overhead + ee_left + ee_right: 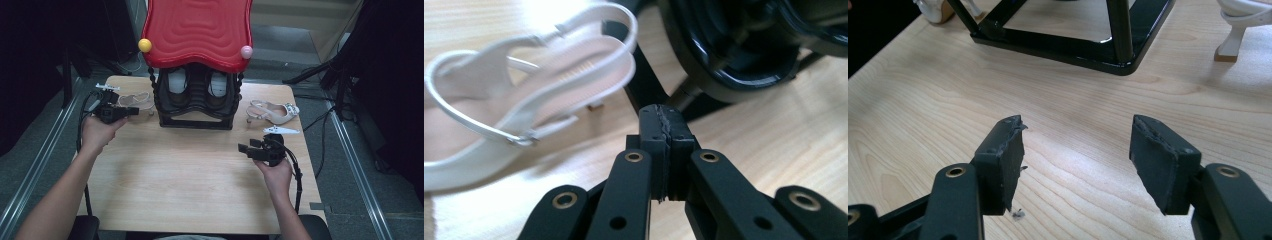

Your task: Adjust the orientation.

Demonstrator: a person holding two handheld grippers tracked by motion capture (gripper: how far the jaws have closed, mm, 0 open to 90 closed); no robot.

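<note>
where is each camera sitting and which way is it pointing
High view: above the person's side, looking forward and down on the table; both forearms, the left gripper and right gripper show, plus the black rack under a red top.
Left gripper view: rides the left gripper, jaws shut on nothing, facing the white sandal and rack base.
Right gripper view: rides the right gripper, jaws open, facing bare table and the rack's foot.
Shared: both gripper views show the rack and the wooden table.
</note>
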